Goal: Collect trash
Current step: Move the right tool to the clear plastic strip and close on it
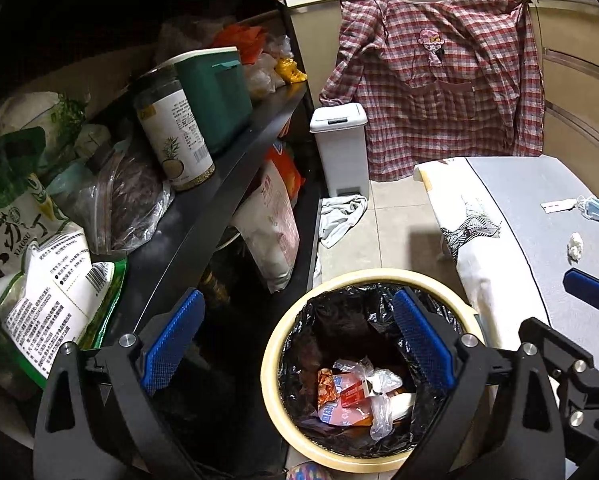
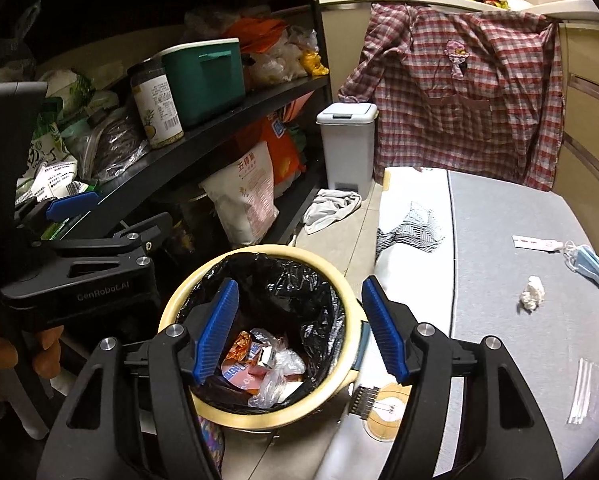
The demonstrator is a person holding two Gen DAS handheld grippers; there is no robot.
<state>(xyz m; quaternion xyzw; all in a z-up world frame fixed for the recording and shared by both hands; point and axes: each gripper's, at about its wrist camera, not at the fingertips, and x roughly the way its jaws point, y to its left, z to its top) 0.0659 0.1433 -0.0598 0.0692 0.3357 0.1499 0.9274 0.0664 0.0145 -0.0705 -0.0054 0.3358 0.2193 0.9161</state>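
A round bin with a cream rim and black liner stands on the floor beside the table. Wrappers and a clear plastic bag lie at its bottom. My left gripper hangs open over the bin's left side, nothing between its pads. My right gripper is open above the bin mouth, also empty. On the grey table lie a crumpled tissue, a blue face mask, a white test strip and a clear plastic packet.
A black shelf crowded with food bags and jars runs along the left. A white pedal bin and a crumpled cloth sit on the tiled floor behind. A plaid shirt hangs over the counter. A person's hand holds the left gripper.
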